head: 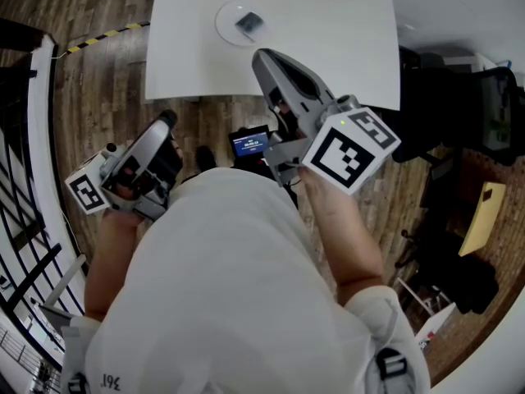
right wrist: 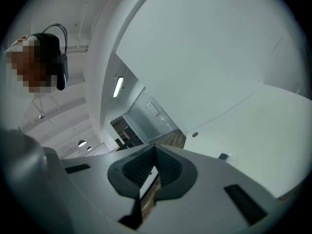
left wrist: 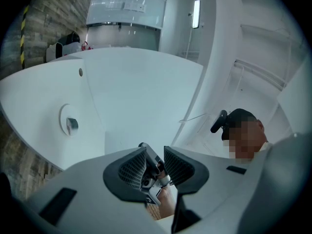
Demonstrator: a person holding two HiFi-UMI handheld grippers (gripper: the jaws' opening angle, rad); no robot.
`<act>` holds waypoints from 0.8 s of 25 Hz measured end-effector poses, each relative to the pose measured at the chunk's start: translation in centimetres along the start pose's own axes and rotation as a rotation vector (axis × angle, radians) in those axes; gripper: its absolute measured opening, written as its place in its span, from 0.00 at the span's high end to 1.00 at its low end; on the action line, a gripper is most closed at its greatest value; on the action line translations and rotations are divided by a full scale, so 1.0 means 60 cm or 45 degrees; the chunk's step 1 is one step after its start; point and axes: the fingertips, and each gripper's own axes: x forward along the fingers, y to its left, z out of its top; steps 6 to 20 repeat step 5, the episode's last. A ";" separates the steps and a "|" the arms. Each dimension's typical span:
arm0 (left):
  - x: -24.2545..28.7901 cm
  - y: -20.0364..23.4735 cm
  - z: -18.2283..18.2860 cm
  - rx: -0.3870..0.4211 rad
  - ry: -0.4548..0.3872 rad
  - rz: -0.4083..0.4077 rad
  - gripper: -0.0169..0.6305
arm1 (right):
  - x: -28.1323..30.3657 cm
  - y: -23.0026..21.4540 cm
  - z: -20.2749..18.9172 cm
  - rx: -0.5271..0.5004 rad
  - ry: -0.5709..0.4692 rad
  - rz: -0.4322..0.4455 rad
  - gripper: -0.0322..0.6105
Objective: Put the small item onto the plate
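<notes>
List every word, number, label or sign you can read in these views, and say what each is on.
"361": printed on the white shirt at the lower left of the head view, seen upside down.
Small screen: lit blue with lines of text, too small to read.
Marker cubes: black and white square patterns only, no letters.
Nothing readable in either gripper view.

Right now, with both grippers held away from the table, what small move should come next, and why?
Probably none toward the plate: I would just lower both grippers and stop. The small item already lies on the plate on the white table. The right gripper is shut and empty, the left gripper open and empty, both near the person's body.
</notes>
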 end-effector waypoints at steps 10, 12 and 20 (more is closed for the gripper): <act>0.001 0.000 -0.001 -0.004 0.001 0.003 0.80 | -0.002 -0.004 0.000 0.000 0.002 -0.010 0.95; 0.001 0.000 -0.001 -0.004 0.001 0.003 0.80 | -0.002 -0.004 0.000 0.000 0.002 -0.010 0.95; 0.001 0.000 -0.001 -0.004 0.001 0.003 0.80 | -0.002 -0.004 0.000 0.000 0.002 -0.010 0.95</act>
